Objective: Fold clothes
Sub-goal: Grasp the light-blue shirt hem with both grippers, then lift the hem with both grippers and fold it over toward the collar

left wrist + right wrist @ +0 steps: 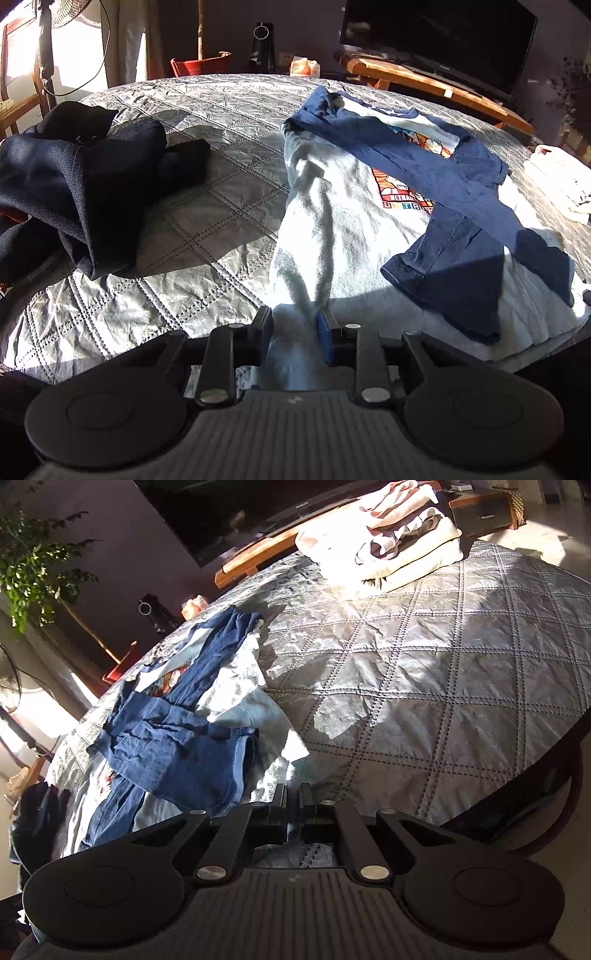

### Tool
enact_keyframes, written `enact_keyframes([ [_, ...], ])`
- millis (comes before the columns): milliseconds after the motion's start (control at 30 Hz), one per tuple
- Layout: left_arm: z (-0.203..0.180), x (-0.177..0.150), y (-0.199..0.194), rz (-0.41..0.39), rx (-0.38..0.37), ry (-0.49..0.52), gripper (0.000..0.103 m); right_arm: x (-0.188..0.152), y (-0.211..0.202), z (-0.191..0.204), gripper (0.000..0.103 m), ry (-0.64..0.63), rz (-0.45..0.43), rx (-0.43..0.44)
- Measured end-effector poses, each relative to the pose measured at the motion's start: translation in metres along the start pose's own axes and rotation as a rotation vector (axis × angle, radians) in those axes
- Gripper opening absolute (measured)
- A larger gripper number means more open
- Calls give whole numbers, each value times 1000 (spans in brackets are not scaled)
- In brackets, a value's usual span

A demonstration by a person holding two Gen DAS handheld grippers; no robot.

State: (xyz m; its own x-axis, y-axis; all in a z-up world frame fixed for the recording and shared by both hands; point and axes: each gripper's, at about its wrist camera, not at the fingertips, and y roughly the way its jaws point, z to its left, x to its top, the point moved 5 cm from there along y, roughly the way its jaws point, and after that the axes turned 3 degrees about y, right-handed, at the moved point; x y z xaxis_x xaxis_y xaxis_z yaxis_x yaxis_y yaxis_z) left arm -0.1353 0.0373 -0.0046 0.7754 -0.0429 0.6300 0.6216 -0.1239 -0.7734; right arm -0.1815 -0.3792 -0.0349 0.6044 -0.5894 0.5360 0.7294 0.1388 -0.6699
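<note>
A pale grey-white shirt (332, 206) with dark blue sleeves (424, 173) and a colourful chest print lies spread on the quilted grey cover (221, 177). Both sleeves are folded across its front. My left gripper (295, 315) is shut on a bunched ridge of the shirt's pale fabric at its near hem. In the right wrist view the same shirt (236, 686) lies to the left. My right gripper (294, 792) has its jaws almost together on the thin pale edge at the shirt's near corner, by the blue sleeve (177, 753).
A crumpled heap of dark navy clothes (74, 177) lies at the left of the cover. A stack of folded pale garments (388, 542) sits at the far right. Beyond the bed are a wooden bench (424, 81), a television (443, 37), a fan and a plant (33, 561).
</note>
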Motion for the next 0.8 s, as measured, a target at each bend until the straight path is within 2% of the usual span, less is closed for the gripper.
enact_keyframes([
  [33, -1, 0, 0, 6, -9, -1, 11, 0, 0, 0, 6, 5, 1, 2],
  [200, -3, 1, -1, 31, -36, -16, 4, 2, -4, -3, 5, 71, 0, 40],
  [533, 12, 17, -22, -20, -106, -166, 3, 17, -17, -6, 4, 224, -54, 140],
  [733, 32, 19, -24, -18, -119, -327, 3, 15, -19, -13, 4, 271, -51, 150],
  [800, 33, 18, -26, -19, -119, -338, 3, 11, -20, -17, 4, 296, -53, 150],
])
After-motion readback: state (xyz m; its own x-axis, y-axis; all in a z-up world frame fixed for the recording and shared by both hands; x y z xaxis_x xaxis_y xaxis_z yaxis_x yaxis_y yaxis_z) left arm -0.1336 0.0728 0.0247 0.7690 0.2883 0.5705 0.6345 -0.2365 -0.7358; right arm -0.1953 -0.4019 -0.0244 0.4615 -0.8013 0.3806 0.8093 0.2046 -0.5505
